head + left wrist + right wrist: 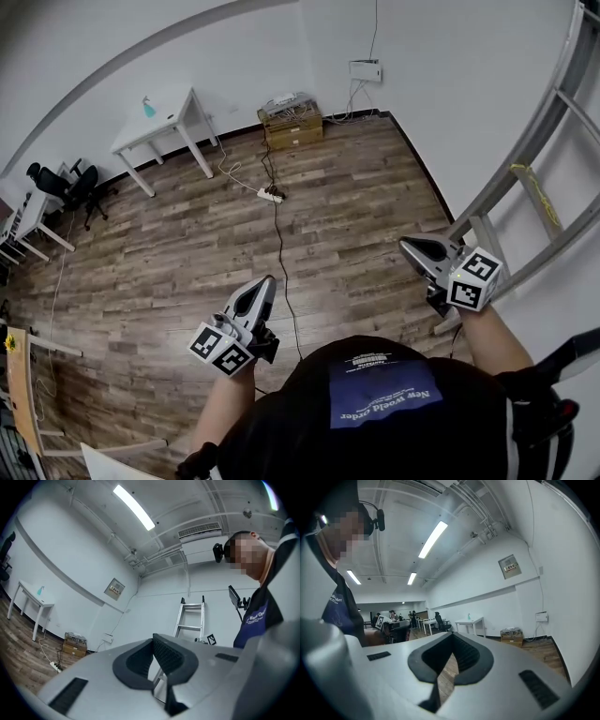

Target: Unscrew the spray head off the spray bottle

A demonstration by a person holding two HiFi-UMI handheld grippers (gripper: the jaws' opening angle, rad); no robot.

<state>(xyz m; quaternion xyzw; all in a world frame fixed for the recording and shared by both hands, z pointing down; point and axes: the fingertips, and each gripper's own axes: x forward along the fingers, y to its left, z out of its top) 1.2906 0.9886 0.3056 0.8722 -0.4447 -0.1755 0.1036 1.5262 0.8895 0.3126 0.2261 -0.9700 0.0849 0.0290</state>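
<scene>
Person's dark shirt (375,422) sits nearest, with both grippers held out over the wood floor (356,197). Left gripper (267,280): jaws pressed together, nothing between them. Right gripper (406,244): same, jaws together, empty. Teal spray bottle (148,108) stands upright on the far-left white tabletop (173,117) by the wall, well apart from both grippers. Power strip (270,195) lies mid-floor. Ladder (530,173) at right.
</scene>
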